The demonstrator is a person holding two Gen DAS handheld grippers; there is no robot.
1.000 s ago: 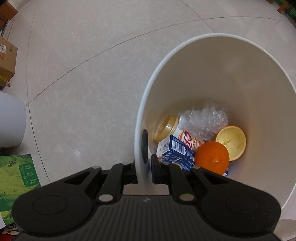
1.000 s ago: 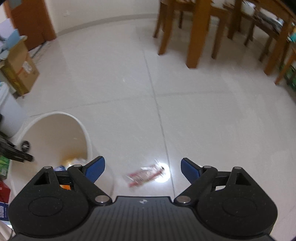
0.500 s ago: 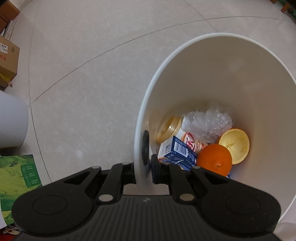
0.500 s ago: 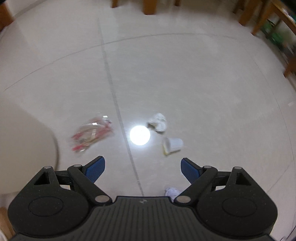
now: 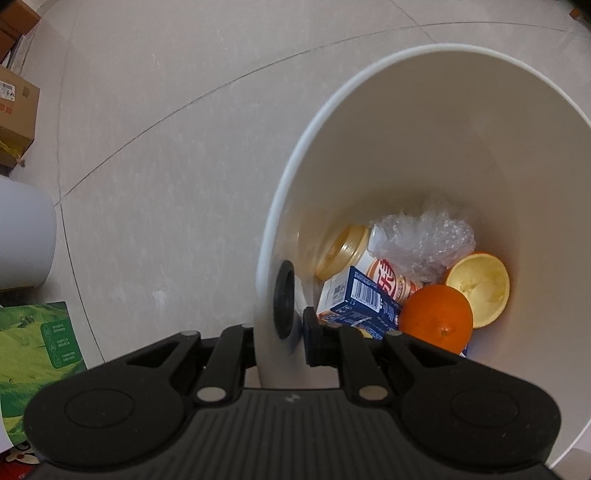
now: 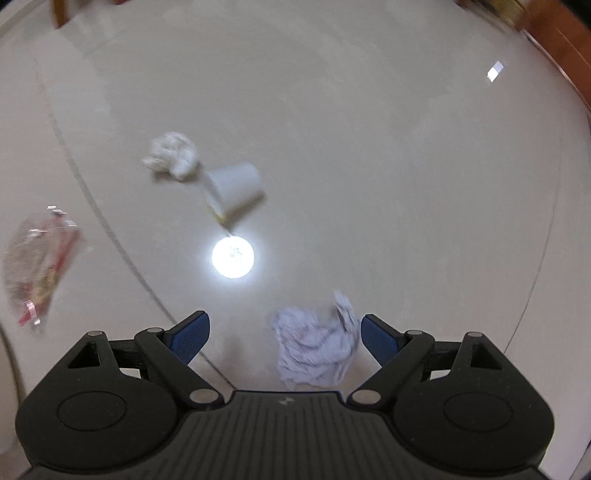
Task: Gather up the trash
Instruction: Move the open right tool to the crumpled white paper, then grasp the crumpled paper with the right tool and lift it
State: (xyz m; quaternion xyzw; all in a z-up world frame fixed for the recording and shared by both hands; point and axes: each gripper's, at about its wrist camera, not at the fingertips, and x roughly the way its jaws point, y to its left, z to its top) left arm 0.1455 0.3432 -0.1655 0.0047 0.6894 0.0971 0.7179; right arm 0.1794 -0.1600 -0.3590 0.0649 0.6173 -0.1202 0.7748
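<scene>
My left gripper (image 5: 291, 321) is shut on the near rim of the white trash bin (image 5: 480, 118), one pad outside the wall and one inside. At the bin's bottom lie an orange (image 5: 436, 317), a half orange peel (image 5: 480, 288), a blue carton (image 5: 358, 299), a small drink bottle (image 5: 354, 254) and crumpled clear plastic (image 5: 421, 236). My right gripper (image 6: 284, 332) hangs open, pointing down at the floor. A crumpled white paper (image 6: 317, 343) lies on the floor between its blue pads, nearer the right one, untouched. Farther off lie a tipped paper cup (image 6: 236, 188), a tissue wad (image 6: 171, 155) and a red-printed clear wrapper (image 6: 37, 266).
Cardboard boxes (image 5: 14, 110) and a white container (image 5: 22, 236) stand at the left of the bin, with a green carton (image 5: 33, 350) on the floor beside it. A bright lamp reflection (image 6: 232, 257) shines on the tiles. Wooden furniture (image 6: 546, 33) edges the upper right.
My right gripper has dropped toward the floor and tipped downward, moving off the bin; the cup, tissue and crumpled paper now show large. My left gripper still clamps the bin rim.
</scene>
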